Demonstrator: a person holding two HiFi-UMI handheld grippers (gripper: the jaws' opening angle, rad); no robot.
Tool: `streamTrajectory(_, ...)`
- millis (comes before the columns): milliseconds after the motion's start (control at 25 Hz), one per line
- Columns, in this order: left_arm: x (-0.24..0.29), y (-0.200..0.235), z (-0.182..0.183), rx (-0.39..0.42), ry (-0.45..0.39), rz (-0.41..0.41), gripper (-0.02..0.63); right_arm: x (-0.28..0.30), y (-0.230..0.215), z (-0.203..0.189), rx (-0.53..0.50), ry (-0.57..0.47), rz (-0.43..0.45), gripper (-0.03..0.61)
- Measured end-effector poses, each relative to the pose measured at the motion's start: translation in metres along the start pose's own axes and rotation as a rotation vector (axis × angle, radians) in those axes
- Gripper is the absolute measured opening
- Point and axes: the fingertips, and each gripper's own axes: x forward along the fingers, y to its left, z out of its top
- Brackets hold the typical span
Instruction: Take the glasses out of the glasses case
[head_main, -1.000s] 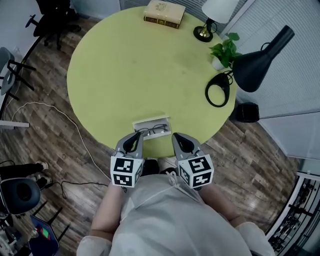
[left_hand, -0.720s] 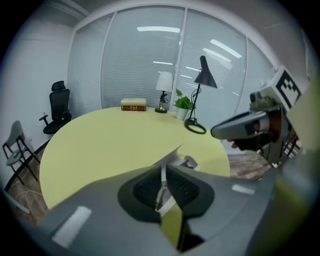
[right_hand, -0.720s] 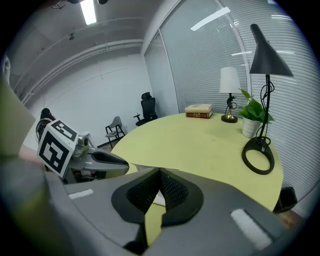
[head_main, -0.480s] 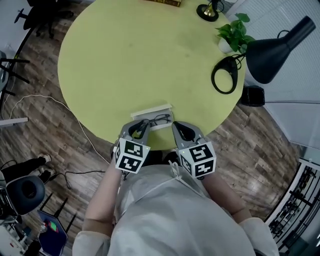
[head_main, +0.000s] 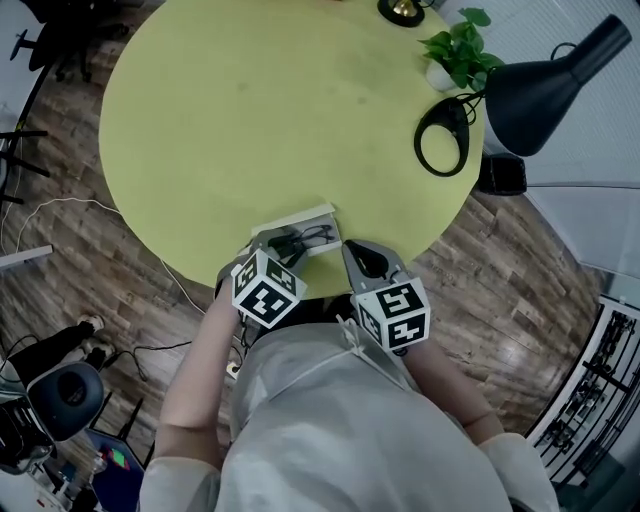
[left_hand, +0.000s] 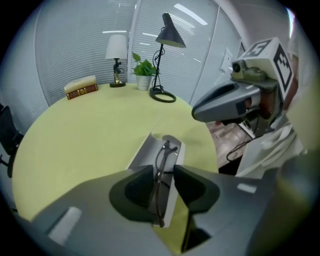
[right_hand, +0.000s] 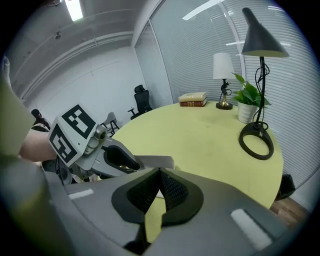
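Note:
A white glasses case (head_main: 300, 222) lies open at the near edge of the round yellow-green table (head_main: 250, 120). Dark thin-framed glasses (head_main: 308, 238) lie folded inside it. My left gripper (head_main: 272, 243) points steeply down over the case's left end. In the left gripper view its jaws are opening, and the glasses (left_hand: 162, 165) run through the gap between them without the pads pressing. The case (left_hand: 142, 156) shows under the left jaw. My right gripper (head_main: 356, 256) hovers just right of the case, shut and empty, its tips meeting in its own view (right_hand: 160, 172).
A black desk lamp (head_main: 540, 90) with a ring base (head_main: 442, 135) stands at the table's right edge beside a small potted plant (head_main: 455, 55). A brass lamp foot (head_main: 400, 10) is at the far edge. A book (left_hand: 80, 87) lies far across the table. Wooden floor with a white cable (head_main: 60, 215) surrounds it.
My left gripper has rolled, tipped down and sunk onto the case, and its jaws have gone from shut to wide apart around the glasses. The right gripper has dropped slightly.

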Motion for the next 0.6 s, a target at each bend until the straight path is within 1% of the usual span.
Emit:
streamTrajectory(120,0.007,-0.003,-0.005,0.046,0.047,-0.040,0.124,0.001,0.000,-0.001,0.008,0.006,-0.004,0.000)
streamTrajectory(240,0.010,-0.004,-0.005,0.099,0.073,-0.046,0.114,-0.001,0.000,-0.002,0.008,0.009,-0.002,0.000)
streamTrajectory(320,0.012,-0.003,-0.005,0.106,0.082,-0.044,0.100,-0.003,0.000,-0.005,0.007,0.014,-0.002,-0.002)
streamTrajectory(440,0.012,0.002,-0.005,0.109,0.090,-0.032,0.044,-0.005,0.000,-0.010,0.006,0.023,-0.005,-0.002)
streamTrajectory(600,0.014,0.003,-0.005,0.131,0.095,-0.029,0.034,-0.010,-0.004,-0.015,0.012,0.025,-0.015,-0.002)
